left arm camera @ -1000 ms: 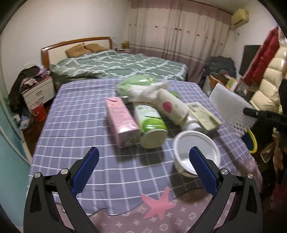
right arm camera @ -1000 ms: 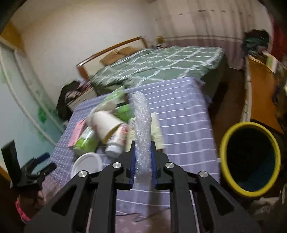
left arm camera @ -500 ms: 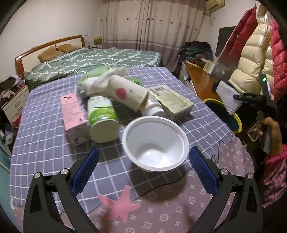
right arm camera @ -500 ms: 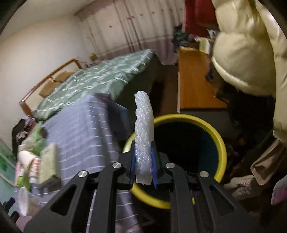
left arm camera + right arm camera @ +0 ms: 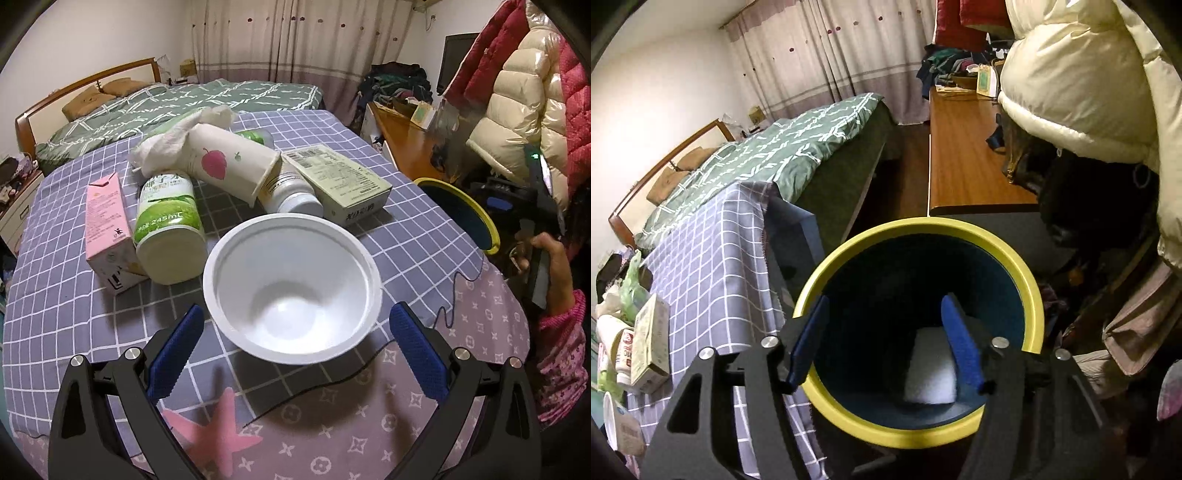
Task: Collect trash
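Your right gripper point(image 5: 882, 339) has just been opening w/ nothing between its jaws, foam sheet point(image 5: 931, 373) already in the bin point(image 5: 1030, 284), while your left gripper point(image 5: 295, 347), spread wide, straddles the white bowl point(image 5: 291, 291) at 12 o'clock on the table point(image 5: 55, 306); squeeze off-centre and that thin rim could flip out.

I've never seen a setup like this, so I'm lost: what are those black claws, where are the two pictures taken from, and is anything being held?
No robot: a person holds a two-fingered gripper in each hand, each with its own camera. The left view shows the open left gripper around a white bowl, not gripping it, beside cartons, bottles and a cup on the checked cloth. The right gripper hangs over a yellow-rimmed bin; its fingers have just opened, empty, and white foam lies inside.
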Available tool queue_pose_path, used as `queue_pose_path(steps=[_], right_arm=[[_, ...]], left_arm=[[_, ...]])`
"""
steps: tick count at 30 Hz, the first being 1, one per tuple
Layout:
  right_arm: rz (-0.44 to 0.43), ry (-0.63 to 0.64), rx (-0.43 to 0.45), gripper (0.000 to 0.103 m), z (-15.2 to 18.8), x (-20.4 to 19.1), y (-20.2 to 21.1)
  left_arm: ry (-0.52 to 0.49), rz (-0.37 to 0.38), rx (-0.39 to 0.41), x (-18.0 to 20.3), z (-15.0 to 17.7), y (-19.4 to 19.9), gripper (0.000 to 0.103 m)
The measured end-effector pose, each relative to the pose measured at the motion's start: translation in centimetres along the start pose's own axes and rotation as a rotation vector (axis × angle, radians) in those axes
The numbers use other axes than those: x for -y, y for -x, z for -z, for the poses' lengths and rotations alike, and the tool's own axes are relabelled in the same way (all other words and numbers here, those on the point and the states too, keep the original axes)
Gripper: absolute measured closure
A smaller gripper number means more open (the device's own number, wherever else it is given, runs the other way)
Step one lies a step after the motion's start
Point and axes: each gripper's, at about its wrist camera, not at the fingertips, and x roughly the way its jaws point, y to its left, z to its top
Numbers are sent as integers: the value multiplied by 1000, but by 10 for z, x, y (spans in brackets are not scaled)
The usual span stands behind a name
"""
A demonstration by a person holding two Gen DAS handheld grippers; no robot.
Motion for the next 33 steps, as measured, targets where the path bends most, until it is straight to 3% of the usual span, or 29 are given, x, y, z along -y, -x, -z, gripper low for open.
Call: queue_pose_path(steps=[14,17,27,33], right_arm=[[-51,-18,1,39,-1,0,7],[-64,-24,-6,39,0,2,6],[-95,-16,22,39,0,3,24],[-82,-17,64,39,3,14,44]], left_arm=[[-4,-31,18,2,-8,-23,8],[-2,-11,21,3,-9,-23,17],[-68,2,32,23,-17,-12,18],[-126,79,39,57,-42,-11,17]])
